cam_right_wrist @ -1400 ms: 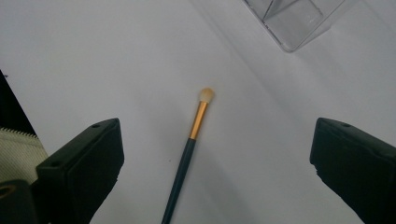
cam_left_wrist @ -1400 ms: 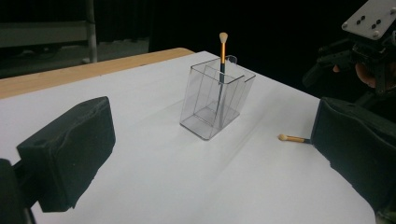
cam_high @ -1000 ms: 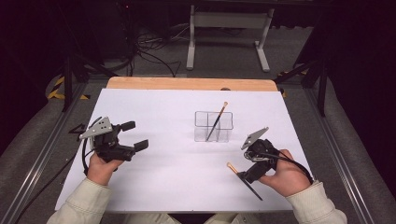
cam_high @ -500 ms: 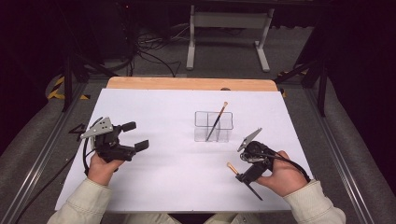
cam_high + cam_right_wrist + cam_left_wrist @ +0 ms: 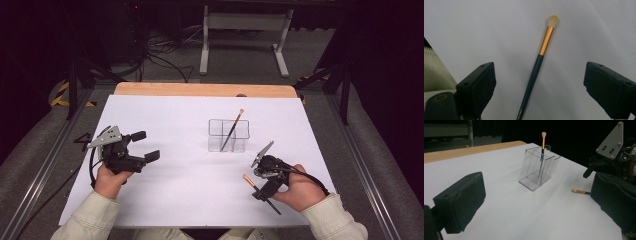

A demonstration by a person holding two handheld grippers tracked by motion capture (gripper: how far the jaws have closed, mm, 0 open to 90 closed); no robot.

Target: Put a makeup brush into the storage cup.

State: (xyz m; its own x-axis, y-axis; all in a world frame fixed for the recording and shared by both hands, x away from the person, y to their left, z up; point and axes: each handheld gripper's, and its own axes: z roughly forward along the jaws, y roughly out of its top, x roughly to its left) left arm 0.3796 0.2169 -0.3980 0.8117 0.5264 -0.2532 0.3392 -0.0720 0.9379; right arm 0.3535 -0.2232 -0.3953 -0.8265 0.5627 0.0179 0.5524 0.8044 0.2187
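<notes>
A dark-handled makeup brush [image 5: 541,50] with a gold ferrule lies flat on the white table cover [image 5: 175,190], seen also in the high view [image 5: 248,180]. My right gripper [image 5: 261,185] hangs over it, pointing down, open. Its jaws have just been closing a little; the brush handle runs between them [image 5: 541,85], touched by neither pad. A second brush [image 5: 232,129] leans in a clear divided holder [image 5: 228,136]. My left gripper [image 5: 146,145] rests open and empty at the left, facing the holder [image 5: 537,170].
A wooden strip [image 5: 200,90] edges the far side of the table. Metal rails [image 5: 47,165] run down both sides. A stand's legs and cables [image 5: 165,55] sit on the floor beyond.
My right hand has shifted slightly toward the table's front edge, bringing the gripper down over the lying brush. The left hand has stayed put.
</notes>
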